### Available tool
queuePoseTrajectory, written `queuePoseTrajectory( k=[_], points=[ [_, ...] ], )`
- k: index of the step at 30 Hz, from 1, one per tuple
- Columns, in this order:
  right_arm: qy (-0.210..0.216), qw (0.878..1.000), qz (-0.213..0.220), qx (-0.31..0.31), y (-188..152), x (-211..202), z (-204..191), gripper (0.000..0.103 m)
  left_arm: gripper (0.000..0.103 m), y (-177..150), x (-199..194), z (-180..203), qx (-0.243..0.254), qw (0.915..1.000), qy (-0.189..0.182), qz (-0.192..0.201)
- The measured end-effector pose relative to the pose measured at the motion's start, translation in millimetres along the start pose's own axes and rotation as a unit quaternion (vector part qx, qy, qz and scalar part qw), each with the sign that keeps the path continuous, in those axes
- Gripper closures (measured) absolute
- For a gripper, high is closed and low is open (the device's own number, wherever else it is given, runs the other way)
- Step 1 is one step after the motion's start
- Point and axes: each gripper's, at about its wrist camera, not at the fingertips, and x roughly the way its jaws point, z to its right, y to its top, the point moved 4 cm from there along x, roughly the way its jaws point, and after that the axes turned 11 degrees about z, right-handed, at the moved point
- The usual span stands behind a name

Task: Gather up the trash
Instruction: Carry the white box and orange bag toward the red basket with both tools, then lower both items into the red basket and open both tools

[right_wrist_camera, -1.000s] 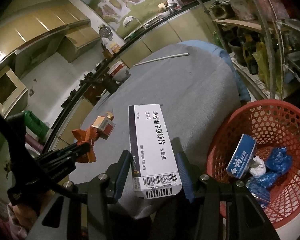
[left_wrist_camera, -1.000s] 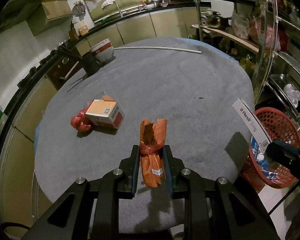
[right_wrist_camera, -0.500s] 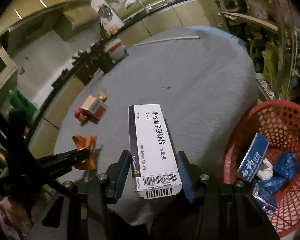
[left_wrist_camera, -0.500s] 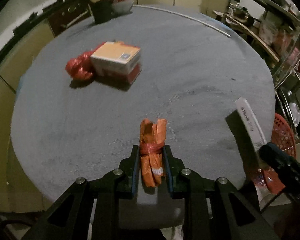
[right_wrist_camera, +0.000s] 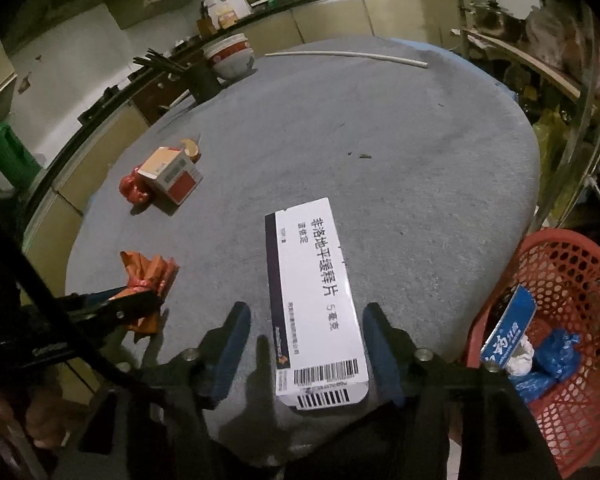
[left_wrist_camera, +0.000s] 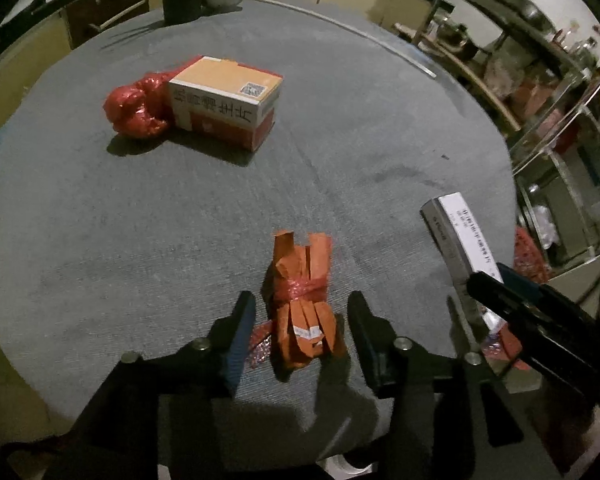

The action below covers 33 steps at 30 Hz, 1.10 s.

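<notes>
Both jaws have just been opening, freeing my orange tied wrapper bundle and white cardboard medicine box onto the grey table; both light, regrip mid-length.

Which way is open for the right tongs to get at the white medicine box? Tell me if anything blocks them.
Probably yes, straight on. The right tongs have just been opening, and the white medicine box lies between their spread jaws on the grey table, untouched, with nothing else in between.

Red basket cut off at right edge.
</notes>
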Motion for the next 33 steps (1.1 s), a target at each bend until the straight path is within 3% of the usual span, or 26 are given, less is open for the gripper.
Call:
queuePoseTrajectory(
  k=[7,8,9,10,11,16,23,33],
  points=[
    [-0.014,1.000,0.007,-0.013,3.2,6.3,-6.5,0.040,0.049,-0.9,0.4,-6.9,-0.009,0.9998,-0.017,0.005],
    [-0.017,1.000,0.010,-0.019,2.1,6.6,-7.5,0.040,0.054,0.3,1.4,-9.7,-0.011,0.9998,-0.017,0.003],
    [-0.019,0.999,0.013,-0.024,1.5,6.5,-8.3,0.042,0.069,-1.8,4.2,-11.4,-0.014,0.9997,-0.018,-0.002],
    [-0.022,0.999,0.016,-0.029,0.7,6.2,-9.1,0.046,0.073,-2.8,7.5,-11.6,-0.017,0.9997,-0.018,-0.007],
    [-0.022,0.999,0.016,-0.034,-0.2,6.4,-9.8,0.055,0.073,-1.4,7.9,-11.4,-0.016,0.9998,-0.015,0.002],
    [-0.010,0.999,0.026,-0.031,-1.4,1.3,-8.7,0.055,0.076,-1.7,6.7,-8.5,-0.023,0.9997,-0.004,0.008],
    [0.017,0.998,0.060,-0.014,2.7,-20.7,-4.4,0.055,0.078,4.7,-14.8,20.6,0.010,0.9994,0.008,0.033],
    [0.024,0.995,0.088,0.034,4.0,-47.9,26.5,0.055,0.078,13.4,-21.2,77.0,0.067,0.9971,-0.009,0.037]
  ],
)
